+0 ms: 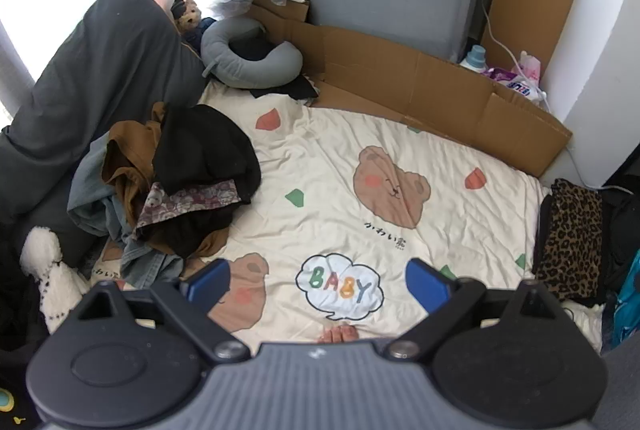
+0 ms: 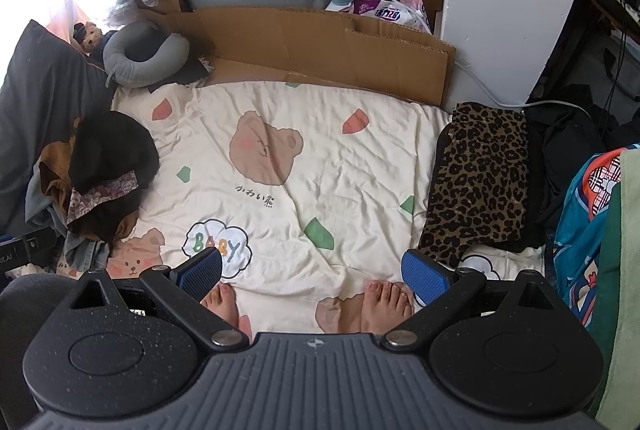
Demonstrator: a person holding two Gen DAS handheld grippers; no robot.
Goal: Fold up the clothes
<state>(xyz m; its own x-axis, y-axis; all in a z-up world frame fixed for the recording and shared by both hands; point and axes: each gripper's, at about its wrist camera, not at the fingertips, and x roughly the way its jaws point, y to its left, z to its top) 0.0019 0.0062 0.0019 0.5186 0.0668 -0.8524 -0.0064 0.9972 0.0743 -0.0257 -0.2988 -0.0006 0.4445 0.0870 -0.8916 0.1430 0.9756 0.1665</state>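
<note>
Cream bedding printed with brown bears and a "BABY" cloud [image 1: 340,288] was spread over the bed that filled the left wrist view, with flattened brown cardboard [image 1: 420,86] along its far edge and a grey U-shaped neck pillow [image 1: 248,56] in the far left corner. A loose heap of unfolded clothes [image 1: 180,182] was seen at the left edge of the bed, topped by a black garment [image 1: 204,146] over a floral-printed cloth [image 1: 188,200], with rust-brown and pale blue denim pieces beneath. No clear long axis could be made out in the heap; it was crumpled, spreading roughly from near to far along the bed's left side. The left hand-held gripper [image 1: 316,280] was held above the bedding with its blue pads [image 1: 210,280] spread wide and nothing between them.

From the right wrist view, the same heap [image 2: 104,174] lay at the left, well apart from a folded leopard-print garment [image 2: 480,182] resting flat at the right edge, its long axis running near to far. The right hand-held gripper [image 2: 314,274] was likewise spread and empty, above the person's bare feet [image 2: 386,304].

The black garment was judged soft, light and limp, likely to sag and drag the floral cloth along. A hold at a visible hem or edge on top of the heap was judged best, so that it could be lifted clear and laid out on the open bedding.
</note>
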